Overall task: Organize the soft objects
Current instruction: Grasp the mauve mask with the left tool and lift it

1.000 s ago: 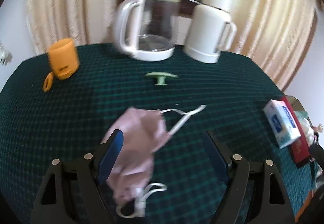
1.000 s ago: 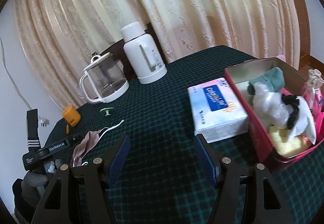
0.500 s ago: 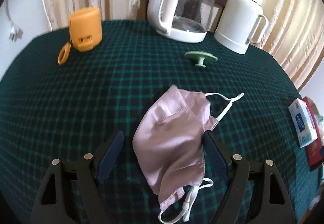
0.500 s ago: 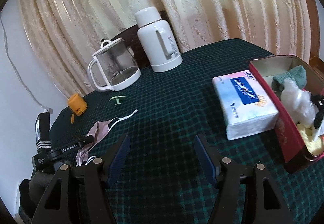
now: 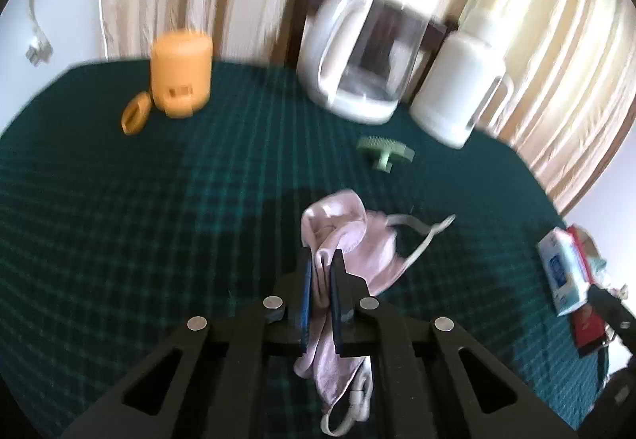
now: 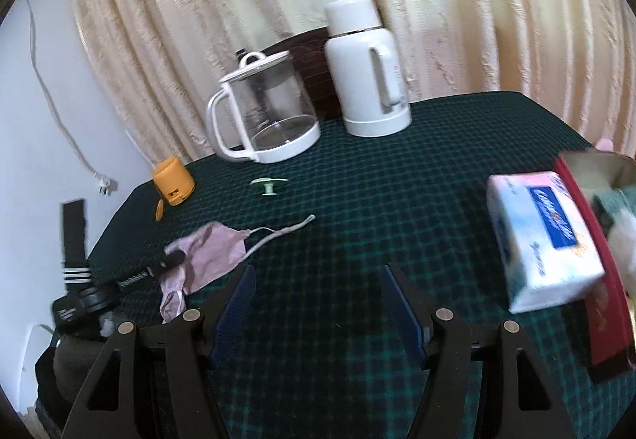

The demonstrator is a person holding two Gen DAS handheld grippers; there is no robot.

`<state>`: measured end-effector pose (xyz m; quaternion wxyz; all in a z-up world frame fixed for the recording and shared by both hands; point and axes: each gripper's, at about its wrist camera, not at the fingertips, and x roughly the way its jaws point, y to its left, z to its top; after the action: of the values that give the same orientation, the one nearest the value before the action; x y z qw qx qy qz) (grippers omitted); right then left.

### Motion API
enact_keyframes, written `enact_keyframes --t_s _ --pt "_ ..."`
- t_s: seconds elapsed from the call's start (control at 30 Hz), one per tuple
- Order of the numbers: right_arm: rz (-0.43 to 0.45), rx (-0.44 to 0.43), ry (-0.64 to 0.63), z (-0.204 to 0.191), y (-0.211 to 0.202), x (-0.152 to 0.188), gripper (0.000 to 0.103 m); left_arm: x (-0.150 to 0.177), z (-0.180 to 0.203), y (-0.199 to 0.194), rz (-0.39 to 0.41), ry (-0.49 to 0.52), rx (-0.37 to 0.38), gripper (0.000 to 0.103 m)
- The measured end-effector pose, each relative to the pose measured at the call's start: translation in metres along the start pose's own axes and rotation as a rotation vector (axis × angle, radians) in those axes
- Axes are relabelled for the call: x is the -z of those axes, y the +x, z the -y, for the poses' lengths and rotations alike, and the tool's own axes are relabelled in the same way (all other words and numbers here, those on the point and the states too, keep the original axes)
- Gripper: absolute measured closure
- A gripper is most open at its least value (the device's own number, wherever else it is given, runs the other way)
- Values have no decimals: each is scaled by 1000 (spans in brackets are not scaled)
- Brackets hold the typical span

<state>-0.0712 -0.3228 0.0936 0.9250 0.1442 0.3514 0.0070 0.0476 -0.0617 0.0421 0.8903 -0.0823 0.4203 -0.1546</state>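
A pink cloth face mask [image 5: 353, 240] with white ear loops lies on the dark green checked tablecloth [image 5: 119, 220]. My left gripper [image 5: 321, 260] is shut on a bunched fold of the mask, which pokes up between its blue pads. From the right wrist view the mask [image 6: 214, 248] shows at the left, with the left gripper [image 6: 175, 260] clamped on it. My right gripper [image 6: 318, 276] stands open over bare cloth, nothing between its fingers. A red tin [image 6: 596, 240] holding soft items sits at the right edge.
A glass kettle [image 6: 266, 113] and a white thermos jug [image 6: 365, 69] stand at the back before a curtain. An orange speaker [image 5: 181, 75] sits at the back left, a green plug-like piece [image 5: 383, 153] mid-table. A tissue pack [image 6: 540, 236] lies beside the tin.
My left gripper has shut on the mask, bunching the flat cloth into a fold. The right gripper swung left, so the tin slid to the frame's right edge.
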Motion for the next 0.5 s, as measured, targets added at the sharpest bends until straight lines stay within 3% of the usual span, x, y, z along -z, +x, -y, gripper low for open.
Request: enact_keyframes --t_s 0.23,0.5 --pt "-82 -58 -46 -23 40 -21 34 -9 0 -46 178 0 11 96" --pt "-163 -80 -131 -56 104 -44 34 -9 3 -54 210 41 -25 96"
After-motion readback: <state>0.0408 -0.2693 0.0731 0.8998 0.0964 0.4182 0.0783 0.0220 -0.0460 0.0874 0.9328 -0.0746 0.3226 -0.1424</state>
